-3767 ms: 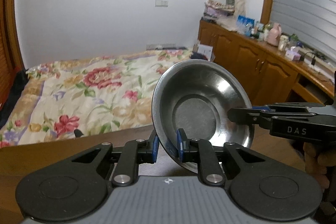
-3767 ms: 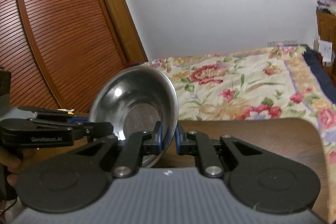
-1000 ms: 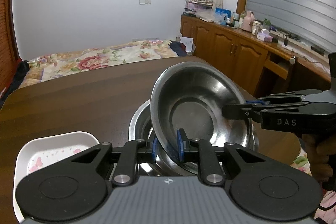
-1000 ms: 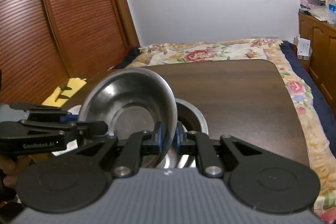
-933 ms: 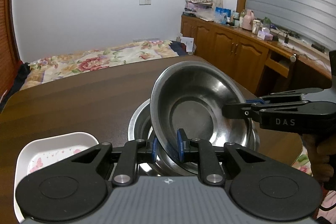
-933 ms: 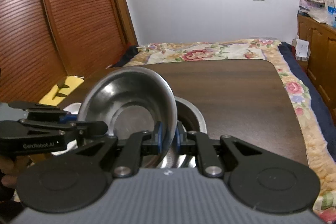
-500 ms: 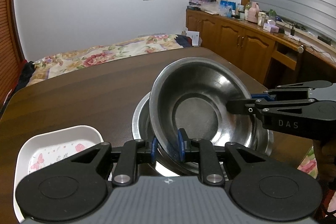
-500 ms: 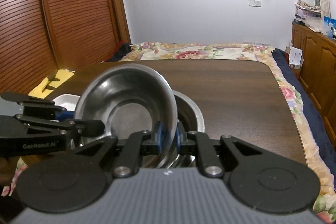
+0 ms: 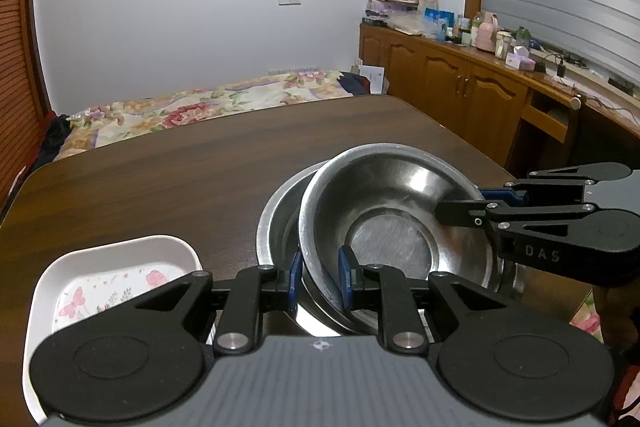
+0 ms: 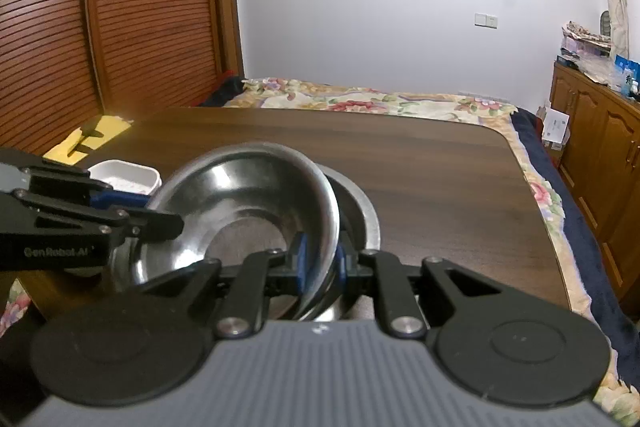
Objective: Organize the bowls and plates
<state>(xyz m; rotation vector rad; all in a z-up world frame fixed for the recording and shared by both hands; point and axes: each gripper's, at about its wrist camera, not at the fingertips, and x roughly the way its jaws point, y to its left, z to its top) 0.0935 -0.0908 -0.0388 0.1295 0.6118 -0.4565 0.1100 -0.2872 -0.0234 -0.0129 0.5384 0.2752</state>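
left gripper (image 9: 318, 281): pinching the near-left rim of the top steel bowl (image 9: 394, 223), blue pads nearly together with just the thin metal wall between them

right gripper (image 10: 320, 261): clamped on the opposite rim of that same bowl, pads almost touching; in the left wrist view it comes in from the right side, a hand (image 9: 616, 315) partly visible behind it

top steel bowl: tilted, sitting partly inside the lower steel bowl (image 9: 280, 219), which rests on the table (image 9: 180, 179) near its front edge

bowl count: two steel bowls that I can see, one nested in the other

plate count: one white floral dish (image 9: 108, 279), rectangular with rounded corners, on the table just left of the bowls

left side of room: slatted wooden wardrobe doors (image 10: 120, 7), with something yellow (image 10: 86, 139) at their foot beside the table

behind the table: bed with a floral bedspread (image 9: 192, 111) against a plain white wall

right side of room: wooden cabinets (image 9: 460, 87) with bottles and clutter on top; can't make out what they are

in the way: rest of the tabletop is bare, only the two grippers crowd the bowls
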